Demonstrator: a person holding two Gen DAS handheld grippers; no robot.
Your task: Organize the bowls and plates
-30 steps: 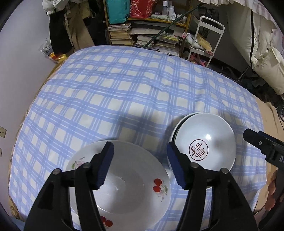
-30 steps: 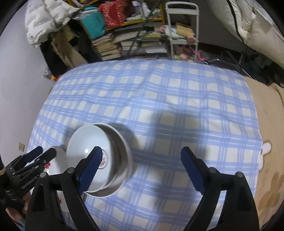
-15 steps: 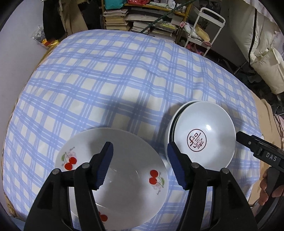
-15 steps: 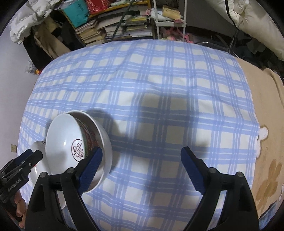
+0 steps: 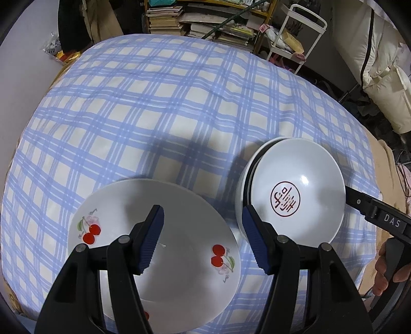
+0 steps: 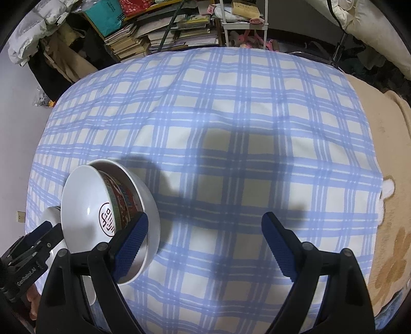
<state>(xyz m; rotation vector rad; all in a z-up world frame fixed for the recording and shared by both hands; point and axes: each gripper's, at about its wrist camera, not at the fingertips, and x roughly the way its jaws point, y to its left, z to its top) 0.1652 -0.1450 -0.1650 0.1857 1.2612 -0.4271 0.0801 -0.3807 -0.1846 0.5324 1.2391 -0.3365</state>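
Observation:
A white cherry-print plate [image 5: 179,221] lies on the blue checked cloth [image 5: 159,108] under my open, empty left gripper [image 5: 203,239]. To its right a white bowl with a red seal mark [image 5: 298,190] sits nested in another white bowl [image 5: 242,185]. In the right wrist view the nested bowls [image 6: 87,200] are at the lower left, just left of my open, empty right gripper [image 6: 205,244], whose left finger [image 6: 133,236] overlaps the outer bowl's rim. Only a sliver of the plate [image 6: 52,213] shows there, behind the other gripper.
Stacked books and shelves [image 5: 205,18], a white trolley [image 5: 290,38] and clothes stand beyond the bed's far edge. A beige blanket with flower print [image 6: 393,246] lies at the right of the checked cloth.
Both grippers have risen and drawn back a little; the plate and the bowls appear farther below them. Both stay open. The dishes have not moved.

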